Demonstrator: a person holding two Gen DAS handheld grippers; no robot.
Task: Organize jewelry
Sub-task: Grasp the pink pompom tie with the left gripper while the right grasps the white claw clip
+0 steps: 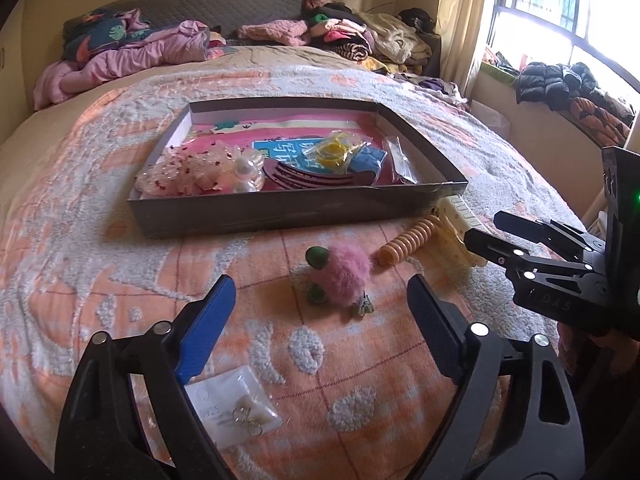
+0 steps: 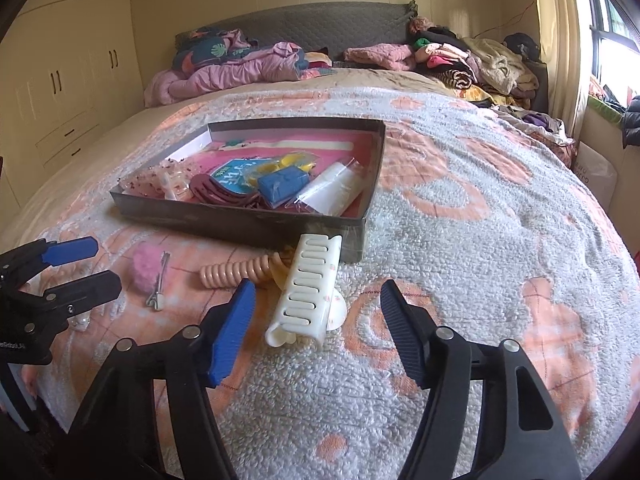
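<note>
Both tongs are spread and hold nothing: left tongs (image 1: 320,312) hover near the pink pompom clip (image 1: 346,274), right tongs (image 2: 318,320) near the white claw clip (image 2: 306,292), on the bed (image 2: 480,240).

Blanket (image 2: 460,200): orange and white, looped pattern. In front of the dark grey tray (image 1: 280,212): pink fluffy clip (image 1: 346,274) (green parts), peach spiral tie (image 2: 236,274), white claw clip (image 2: 304,292).

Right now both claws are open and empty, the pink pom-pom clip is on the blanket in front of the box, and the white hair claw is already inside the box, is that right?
Not quite. The white hair claw is outside the box, lying on the blanket against its front corner, as the right wrist view shows. The rest holds: left claw and right claw are open and empty, and the pom-pom clip lies before the box.
</note>
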